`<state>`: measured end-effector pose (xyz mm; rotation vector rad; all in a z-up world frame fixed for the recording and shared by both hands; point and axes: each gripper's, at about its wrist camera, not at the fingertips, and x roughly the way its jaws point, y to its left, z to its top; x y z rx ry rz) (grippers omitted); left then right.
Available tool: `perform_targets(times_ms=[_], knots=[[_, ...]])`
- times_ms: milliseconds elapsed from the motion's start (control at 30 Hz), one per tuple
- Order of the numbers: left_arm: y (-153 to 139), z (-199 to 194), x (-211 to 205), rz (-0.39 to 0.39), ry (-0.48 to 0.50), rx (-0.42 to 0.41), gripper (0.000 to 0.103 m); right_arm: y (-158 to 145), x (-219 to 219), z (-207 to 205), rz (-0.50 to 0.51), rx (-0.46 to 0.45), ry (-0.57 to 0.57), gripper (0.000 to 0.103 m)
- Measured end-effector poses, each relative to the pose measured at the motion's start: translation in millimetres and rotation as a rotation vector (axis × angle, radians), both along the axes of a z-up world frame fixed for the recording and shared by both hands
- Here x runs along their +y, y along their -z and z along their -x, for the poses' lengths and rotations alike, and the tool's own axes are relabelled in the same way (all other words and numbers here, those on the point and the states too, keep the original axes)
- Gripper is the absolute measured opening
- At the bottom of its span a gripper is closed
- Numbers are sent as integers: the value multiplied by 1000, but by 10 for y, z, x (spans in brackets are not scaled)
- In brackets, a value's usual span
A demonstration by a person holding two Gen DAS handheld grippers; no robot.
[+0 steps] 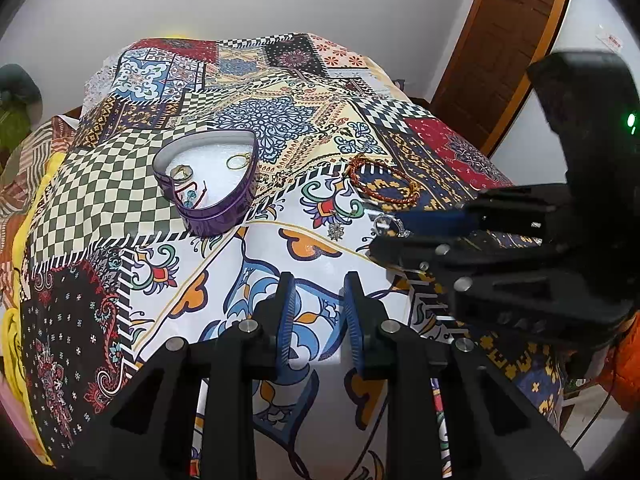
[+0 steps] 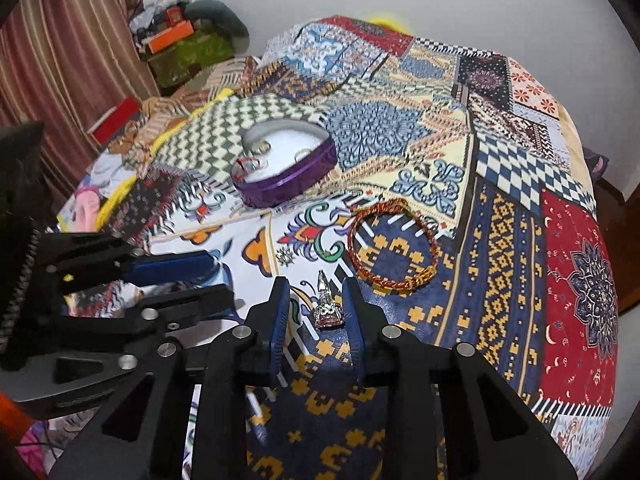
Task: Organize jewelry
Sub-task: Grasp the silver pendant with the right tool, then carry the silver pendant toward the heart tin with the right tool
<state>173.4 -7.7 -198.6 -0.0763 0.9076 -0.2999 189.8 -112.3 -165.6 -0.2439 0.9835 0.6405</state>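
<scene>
Patchwork-printed cloth (image 1: 120, 184) covers the bed, with a pale wall and a brown wooden door (image 1: 504, 36) behind it. Both grippers tilt steeply down toward the cloth. The left gripper (image 1: 318, 312) hangs over a white-and-blue patch, its blue pads parted with only cloth between them. The right gripper (image 2: 316, 312) straddles a small sparkling ring (image 2: 328, 308), pads close on either side; whether they touch it I cannot tell. A red-and-gold braided bracelet (image 2: 394, 246) lies just beyond the ring, and a little silver charm (image 2: 286, 257) lies to its left. The purple heart-shaped tin (image 1: 208, 184) sits farther back, open, holding a few pieces. No writing is legible. Open cloth lies between tin and bracelet; the bed edge falls away at right.
</scene>
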Motion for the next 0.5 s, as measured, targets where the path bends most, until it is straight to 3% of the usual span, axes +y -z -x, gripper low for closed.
perform_targets(times_ms=[100, 500], knots=[[5, -31, -17, 7, 13, 0, 21, 0, -17, 34, 21, -16, -8, 14], [53, -330, -167, -9, 34, 3, 18, -200, -201, -27, -56, -29, 58, 14]])
